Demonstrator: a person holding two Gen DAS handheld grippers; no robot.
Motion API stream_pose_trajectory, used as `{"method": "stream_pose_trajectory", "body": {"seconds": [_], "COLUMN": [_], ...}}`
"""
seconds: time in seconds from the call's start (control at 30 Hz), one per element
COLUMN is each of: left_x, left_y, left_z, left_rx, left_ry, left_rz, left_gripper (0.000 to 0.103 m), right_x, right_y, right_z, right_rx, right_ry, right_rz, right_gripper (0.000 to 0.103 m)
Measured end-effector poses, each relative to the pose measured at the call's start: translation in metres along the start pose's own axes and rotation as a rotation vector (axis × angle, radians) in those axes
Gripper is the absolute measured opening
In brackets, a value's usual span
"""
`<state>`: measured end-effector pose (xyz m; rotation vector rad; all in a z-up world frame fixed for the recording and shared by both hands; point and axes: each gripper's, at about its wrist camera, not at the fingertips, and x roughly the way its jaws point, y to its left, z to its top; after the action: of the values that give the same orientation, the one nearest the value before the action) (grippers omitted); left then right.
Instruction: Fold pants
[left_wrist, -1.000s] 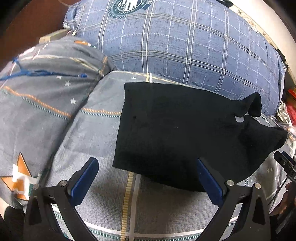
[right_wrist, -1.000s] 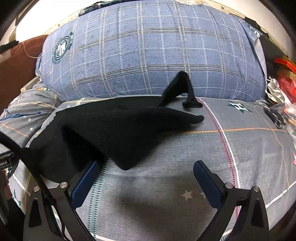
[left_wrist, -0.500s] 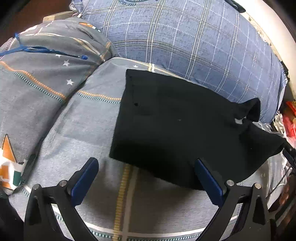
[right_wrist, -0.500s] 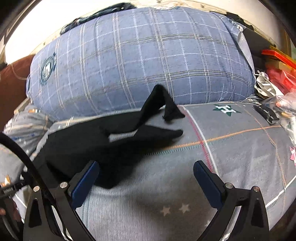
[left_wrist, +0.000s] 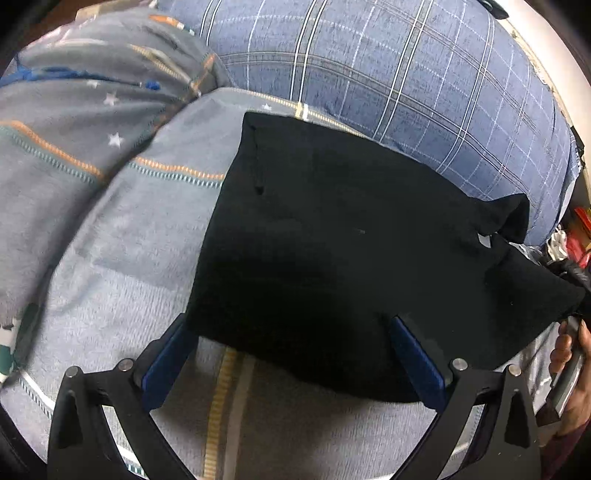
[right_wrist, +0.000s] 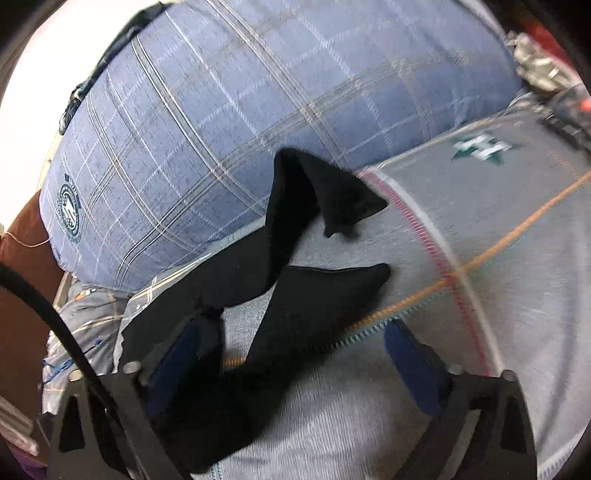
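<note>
Grey blanket (left_wrist: 110, 266): covered the bed on the left, bare beside the garment.
Left gripper (left_wrist: 291, 343): stood wide apart at the near edge of the cloth, clamped on nothing; one blue finger (left_wrist: 166, 362) just off the corner, the other over black fabric.
Black pants (left_wrist: 332, 240): lay on the grey blanket below the blue plaid pillow (left_wrist: 406, 81), the left part flat and squarish, apparently already doubled over.
Leg ends (right_wrist: 332, 199): lay loose and twisted at the right, one end propped against the pillow.
Right gripper (right_wrist: 295, 350): was closing, fairly wide, with dark cloth between the fingers; pads not seen pressing it.
Hand (left_wrist: 569, 369): showed at the far right edge, on the other tool.
Done: probably a first fold.
Left: straightening the leg ends, folding them across.
</note>
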<state>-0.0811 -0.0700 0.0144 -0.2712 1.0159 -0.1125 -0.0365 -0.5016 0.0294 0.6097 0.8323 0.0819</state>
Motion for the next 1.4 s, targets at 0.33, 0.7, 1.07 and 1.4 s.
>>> {"method": "stream_pose_trajectory", "body": {"seconds": [0.33, 0.7, 1.07, 1.4], "left_x": [0.002, -0.004, 0.003, 0.011], "left_y": [-0.011, -0.011, -0.01, -0.017], "left_z": [-0.001, -0.004, 0.0, 0.005], "left_rx": [0.051, 0.056, 0.062, 0.104], "left_ry": [0.015, 0.03, 0.034, 0.052], "left_rz": [0.001, 0.002, 0.005, 0.012], "left_gripper": [0.103, 0.103, 0.103, 0.103], "right_x": [-0.067, -0.155, -0.095, -0.099], "right_y": [-0.01, -0.077, -0.073, -0.066], "right_z": [-0.009, -0.062, -0.015, -0.007], "right_rx": [-0.145, -0.091, -0.265, -0.319], "right_ry": [-0.138, -0.105, -0.012, -0.054], "right_rz": [-0.143, -0.428, -0.387, -0.378], "right_gripper": [0.006, 0.051, 0.077, 0.007]}}
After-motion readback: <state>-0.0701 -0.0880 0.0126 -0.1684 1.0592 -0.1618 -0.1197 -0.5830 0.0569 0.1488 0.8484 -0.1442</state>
